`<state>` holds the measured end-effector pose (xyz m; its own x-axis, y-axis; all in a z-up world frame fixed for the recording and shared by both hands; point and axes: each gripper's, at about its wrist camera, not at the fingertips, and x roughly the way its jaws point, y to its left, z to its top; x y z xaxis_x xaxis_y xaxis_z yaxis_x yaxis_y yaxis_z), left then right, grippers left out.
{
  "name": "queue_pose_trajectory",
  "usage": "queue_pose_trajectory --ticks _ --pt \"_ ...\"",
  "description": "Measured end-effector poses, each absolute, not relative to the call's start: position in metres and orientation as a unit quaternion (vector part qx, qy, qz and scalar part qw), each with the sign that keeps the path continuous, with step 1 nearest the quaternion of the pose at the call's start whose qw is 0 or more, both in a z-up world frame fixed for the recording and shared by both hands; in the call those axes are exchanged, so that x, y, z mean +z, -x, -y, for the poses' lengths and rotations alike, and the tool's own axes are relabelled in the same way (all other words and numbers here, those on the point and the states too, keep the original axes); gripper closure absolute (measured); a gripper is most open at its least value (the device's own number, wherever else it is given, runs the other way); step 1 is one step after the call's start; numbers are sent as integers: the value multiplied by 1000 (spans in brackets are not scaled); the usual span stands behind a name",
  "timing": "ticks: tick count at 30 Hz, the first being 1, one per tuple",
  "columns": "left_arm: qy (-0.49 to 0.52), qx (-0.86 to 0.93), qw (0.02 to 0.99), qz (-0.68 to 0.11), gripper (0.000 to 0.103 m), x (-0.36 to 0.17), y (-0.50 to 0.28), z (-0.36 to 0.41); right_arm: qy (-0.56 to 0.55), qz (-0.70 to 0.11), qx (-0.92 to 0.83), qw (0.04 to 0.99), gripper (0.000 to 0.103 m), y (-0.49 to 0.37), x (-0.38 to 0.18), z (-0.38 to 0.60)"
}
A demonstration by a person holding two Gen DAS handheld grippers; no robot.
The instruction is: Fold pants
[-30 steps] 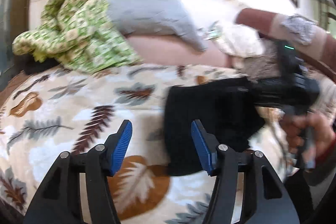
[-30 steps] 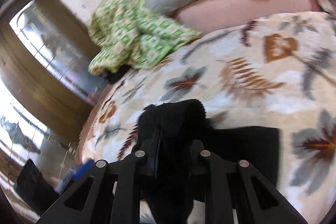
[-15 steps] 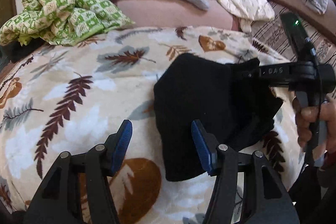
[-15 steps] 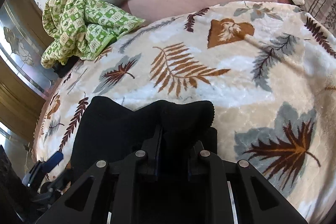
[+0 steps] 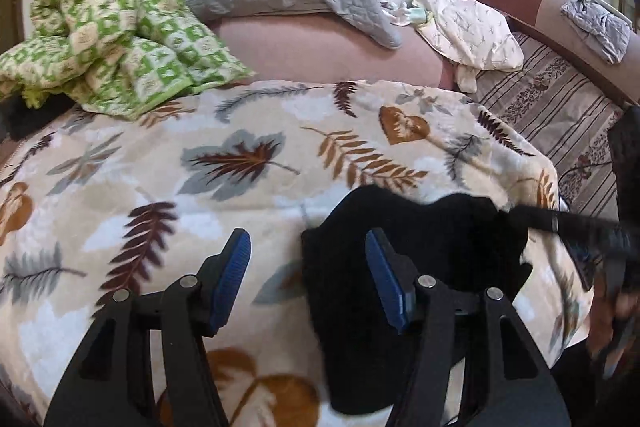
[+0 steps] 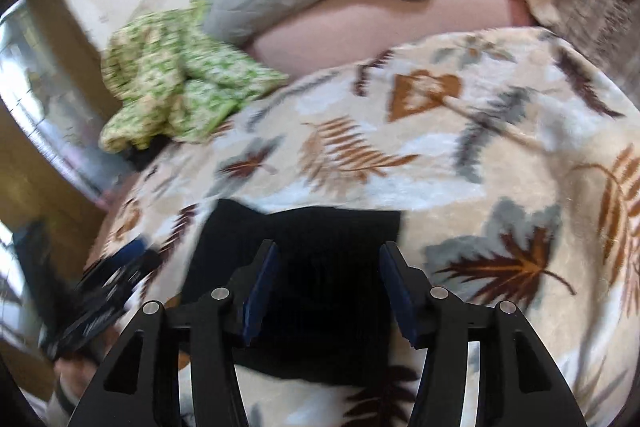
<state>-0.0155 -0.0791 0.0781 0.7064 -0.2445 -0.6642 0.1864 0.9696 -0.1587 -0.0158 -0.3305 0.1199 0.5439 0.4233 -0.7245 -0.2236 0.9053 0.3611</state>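
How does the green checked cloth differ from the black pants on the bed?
The green cloth is patterned and crumpled in a heap; the pants are plain black and folded fairly flat. The cloth sits at the blanket's far edge, the pants near the grippers. Neither is being gripped.

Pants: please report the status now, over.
Right gripper opening, pants loose beneath. Left gripper open, empty. Pants folded on leaf blanket. Nothing blocking.
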Motion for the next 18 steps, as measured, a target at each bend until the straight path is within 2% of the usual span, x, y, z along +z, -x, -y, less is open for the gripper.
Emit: queue_pose_trajectory --ticks 4,9,11,13,18 --pt "8 -120 914 -388 44 66 -5 103 -60 -436 211 873 48 14 117 294" --pt "-7 -82 902 -424 38 41 -15 102 18 -488 155 859 50 24 83 288" --pt "4 -82 901 -425 30 35 -14 96 16 -498 153 853 49 37 70 300" --pt "17 -83 902 -424 29 30 -11 90 -26 -493 163 854 45 47 61 318" --pt "36 -75 905 -418 30 44 -3 77 -71 -472 171 862 44 42 79 330"
